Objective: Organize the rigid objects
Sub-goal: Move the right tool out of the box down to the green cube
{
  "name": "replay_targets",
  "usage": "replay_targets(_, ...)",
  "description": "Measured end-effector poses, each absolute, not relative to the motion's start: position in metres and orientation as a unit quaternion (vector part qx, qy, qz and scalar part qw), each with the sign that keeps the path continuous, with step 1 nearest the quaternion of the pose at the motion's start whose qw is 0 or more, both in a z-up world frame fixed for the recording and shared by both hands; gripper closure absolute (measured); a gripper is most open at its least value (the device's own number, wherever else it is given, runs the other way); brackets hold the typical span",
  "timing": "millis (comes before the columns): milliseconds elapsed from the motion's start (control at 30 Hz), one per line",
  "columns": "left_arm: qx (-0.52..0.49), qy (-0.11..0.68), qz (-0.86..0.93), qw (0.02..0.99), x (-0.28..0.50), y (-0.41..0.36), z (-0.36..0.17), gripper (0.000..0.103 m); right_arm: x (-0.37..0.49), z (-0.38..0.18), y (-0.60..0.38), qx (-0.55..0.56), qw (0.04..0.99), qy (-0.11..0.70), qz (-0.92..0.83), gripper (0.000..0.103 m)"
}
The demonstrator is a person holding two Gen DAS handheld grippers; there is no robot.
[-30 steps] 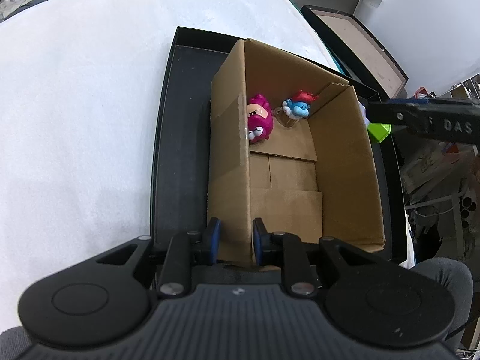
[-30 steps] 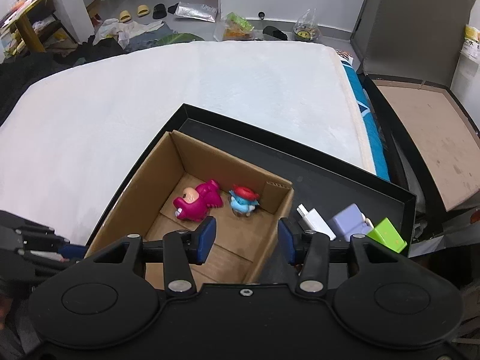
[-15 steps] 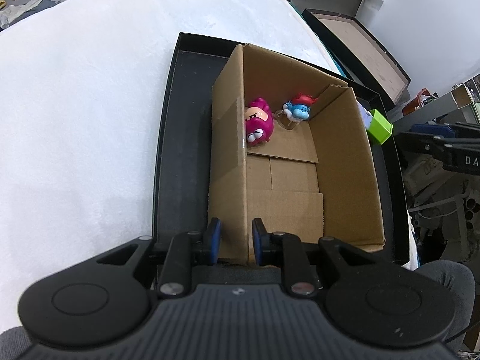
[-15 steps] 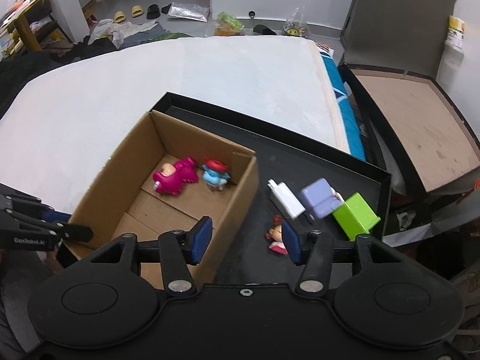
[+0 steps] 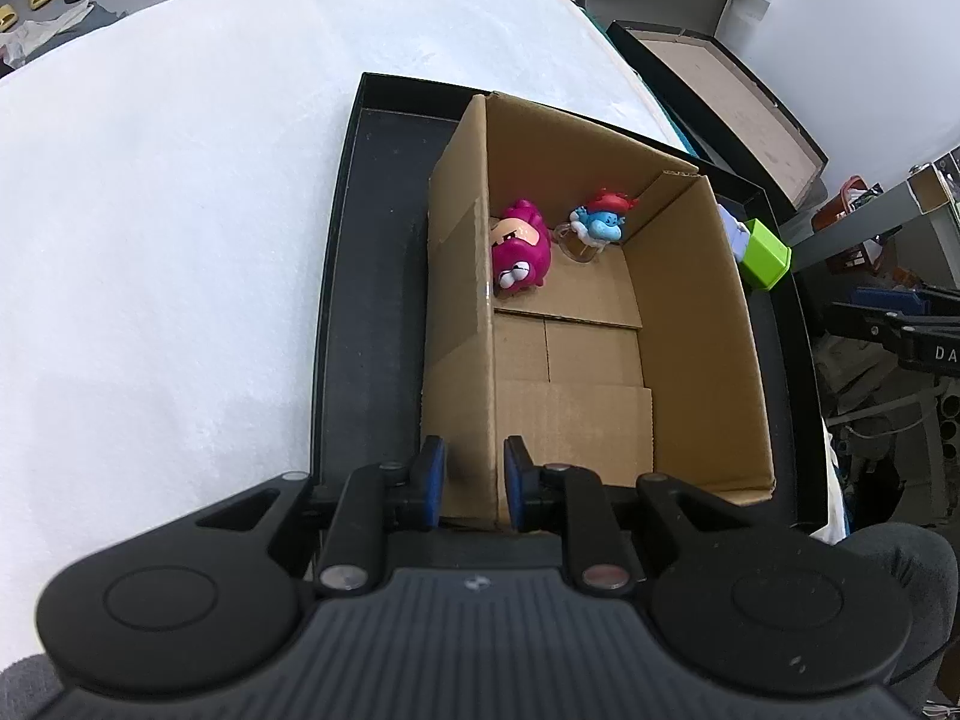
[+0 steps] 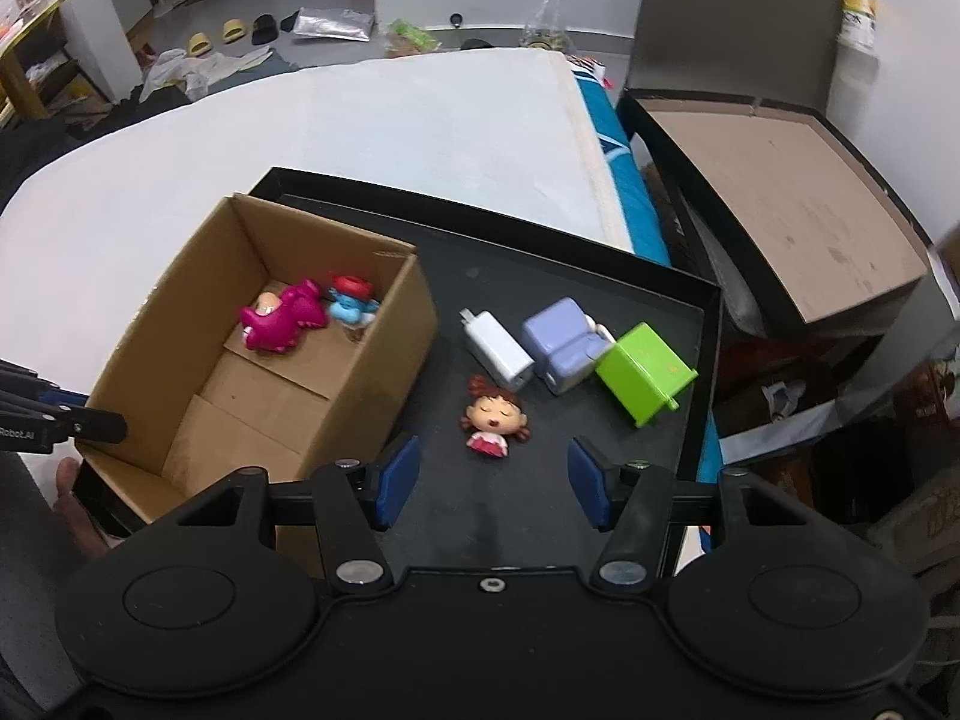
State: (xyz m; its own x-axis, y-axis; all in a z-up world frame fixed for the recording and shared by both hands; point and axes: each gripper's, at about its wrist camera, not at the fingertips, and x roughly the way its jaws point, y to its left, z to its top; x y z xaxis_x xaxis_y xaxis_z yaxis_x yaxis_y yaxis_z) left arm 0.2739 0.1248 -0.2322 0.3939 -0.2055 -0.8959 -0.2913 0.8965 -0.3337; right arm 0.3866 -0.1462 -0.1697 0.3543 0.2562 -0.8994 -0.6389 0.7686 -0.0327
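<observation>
Cardboard box [image 6: 252, 354] on black tray [image 6: 630, 300], wall pinched by left gripper [image 5: 471, 480]; pink toy [image 6: 279, 324] and blue figure [image 6: 354, 303] already inside. Right gripper [image 6: 489, 480] spread wide, empty, above red-haired doll [image 6: 495, 417]. Charger [image 6: 498, 351], lilac block [image 6: 564, 345] and green block [image 6: 645, 381] just beyond. Risks, as judged: round head squirting from the pads; box tipping if yanked.
</observation>
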Motion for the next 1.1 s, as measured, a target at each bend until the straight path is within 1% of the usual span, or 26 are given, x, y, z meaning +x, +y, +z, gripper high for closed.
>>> replay_targets(233, -0.224, 0.54, 0.03, 0.81, 0.273, 0.124, -0.229, 0.085, 0.395, -0.185, -0.165, -0.182, 0.799, 0.506, 0.269, 0.048)
replay_targets(633, -0.223, 0.547, 0.038, 0.806, 0.278, 0.124, -0.233, 0.087, 0.415, -0.204, -0.184, -0.188, 0.794, 0.518, 0.255, 0.048)
replay_targets(867, -0.218, 0.551, 0.043, 0.804, 0.283, 0.122, -0.236, 0.087, 0.435, -0.209, -0.185, -0.215, 0.792, 0.512, 0.255, 0.048)
replay_targets(1100, -0.224, 0.556, 0.04, 0.8, 0.286, 0.123, -0.239, 0.087, 0.454, -0.219, -0.17, -0.274, 0.782, 0.498, 0.257, 0.048)
